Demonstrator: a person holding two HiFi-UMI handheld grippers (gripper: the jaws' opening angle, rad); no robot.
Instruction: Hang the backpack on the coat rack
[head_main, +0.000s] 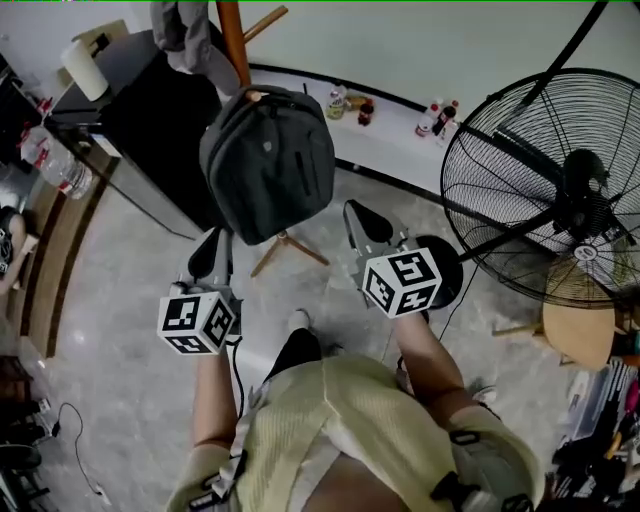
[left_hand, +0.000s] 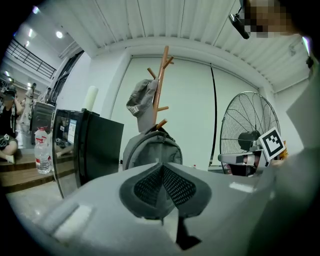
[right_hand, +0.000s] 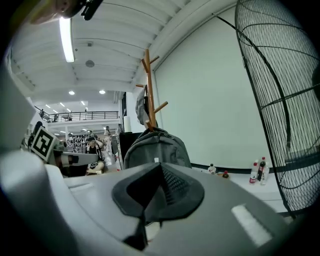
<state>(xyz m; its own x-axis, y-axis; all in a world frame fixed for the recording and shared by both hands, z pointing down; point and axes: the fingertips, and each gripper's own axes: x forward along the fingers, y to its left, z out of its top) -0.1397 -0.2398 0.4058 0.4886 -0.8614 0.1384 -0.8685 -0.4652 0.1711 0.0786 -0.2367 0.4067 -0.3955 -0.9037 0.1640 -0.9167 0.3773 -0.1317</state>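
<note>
A dark grey backpack hangs by its top loop from a lower peg of the wooden coat rack. My left gripper is just below the bag's lower left, shut and empty. To the right of the bag's bottom, my right gripper is also shut with nothing in it. Neither touches the bag. In the left gripper view the shut jaws point at the backpack on the rack. The right gripper view shows the same: shut jaws, backpack and rack beyond.
A grey cap hangs higher on the rack. A black cabinet stands to the left and a large standing fan to the right. Bottles line the wall ledge. A round wooden stool sits at the right.
</note>
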